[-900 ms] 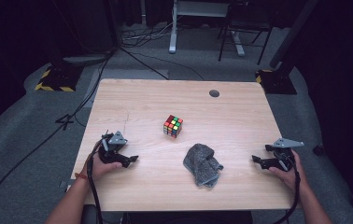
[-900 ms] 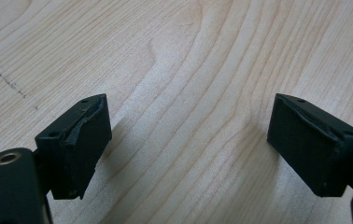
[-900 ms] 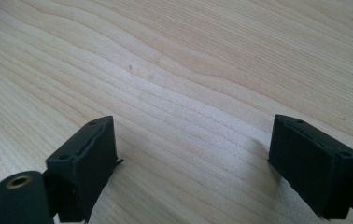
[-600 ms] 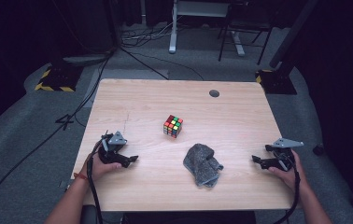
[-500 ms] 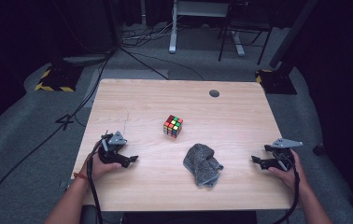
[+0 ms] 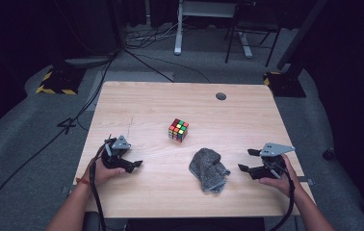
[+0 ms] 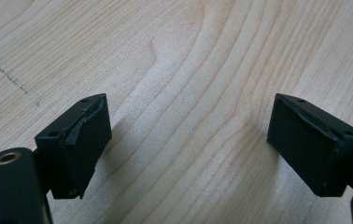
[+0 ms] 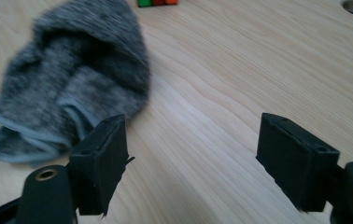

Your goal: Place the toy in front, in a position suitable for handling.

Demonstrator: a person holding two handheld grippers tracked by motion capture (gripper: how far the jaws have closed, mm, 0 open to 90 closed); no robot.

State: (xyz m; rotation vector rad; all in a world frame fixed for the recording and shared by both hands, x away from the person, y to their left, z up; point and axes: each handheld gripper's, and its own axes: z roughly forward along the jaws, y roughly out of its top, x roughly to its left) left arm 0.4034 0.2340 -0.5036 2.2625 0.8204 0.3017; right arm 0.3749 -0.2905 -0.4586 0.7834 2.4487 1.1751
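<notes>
Cube [image 8: 158,2] cut off at top edge; cloth [image 8: 72,79] blurred.

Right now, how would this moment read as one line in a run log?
left gripper: open, empty, over bare table | right gripper: open, empty, facing grey cloth | cube: untouched, mid-table

Black left claw [image 6: 133,164] and right claw [image 6: 247,160], grey triangular top plates, trailing black cables, red wristband
</notes>
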